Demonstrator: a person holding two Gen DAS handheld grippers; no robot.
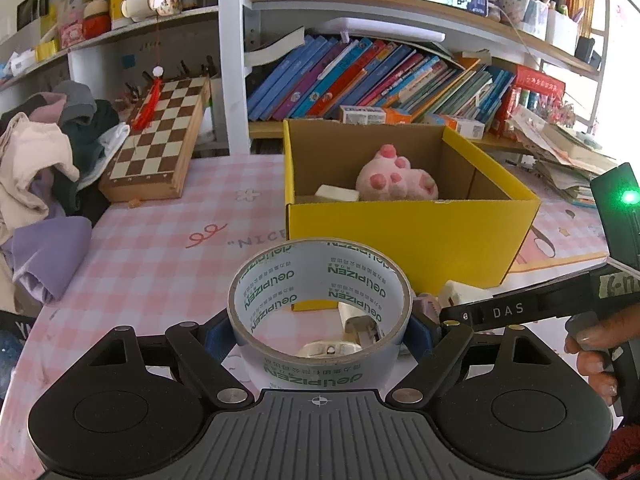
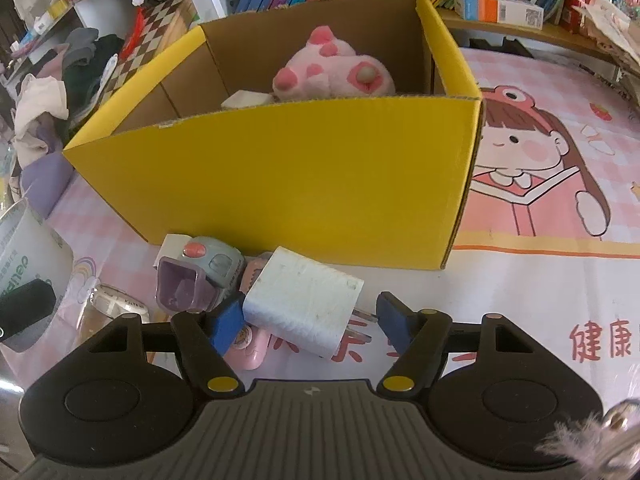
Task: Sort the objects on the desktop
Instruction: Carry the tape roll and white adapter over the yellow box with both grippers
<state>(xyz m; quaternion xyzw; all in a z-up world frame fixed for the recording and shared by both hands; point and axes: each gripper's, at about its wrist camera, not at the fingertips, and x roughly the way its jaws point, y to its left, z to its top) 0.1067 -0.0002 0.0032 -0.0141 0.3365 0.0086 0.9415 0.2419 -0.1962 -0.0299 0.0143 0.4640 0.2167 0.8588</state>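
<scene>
Gripping a roll of tape (image 1: pixel 320 308), the left gripper (image 1: pixel 320 334) has its blue pads pressed on the roll's outer wall at 9 and 3 o'clock, so the jaws pinch the tape; the roll's open core faces the camera (green print runs around the inside).

At 12 o'clock beyond the roll stands a yellow cardboard box (image 1: pixel 408 236) on the pink-checked bench (image 1: pixel 160 248). Inside it lie a pink plush paw toy (image 1: pixel 396 180) and, at its 9 o'clock, a small white block (image 1: pixel 336 194).

Right wrist view: the right gripper (image 2: pixel 310 326) straddles a white plug adapter (image 2: pixel 302 306) lying on the bench in front of the box. The left blue pad touches the adapter's body; the right pad stands just beside its metal prongs (image 2: pixel 362 320), a gap visible, so the jaws are spread and not yet clamped.

At 10 o'clock from the adapter, just beside it, sits a grey-and-purple gadget (image 2: pixel 200 276) with a red button. A pink item (image 2: pixel 250 350) lies partly under the adapter at its 7 o'clock. A small clear tape roll (image 2: pixel 116 302) rests at 9 o'clock.

A hand (image 1: pixel 596 356) holds the right gripper's handle at 3 o'clock in the left view. A chessboard (image 1: pixel 154 144) leans at 10 o'clock, beside a heap of clothes (image 1: pixel 44 152).
</scene>
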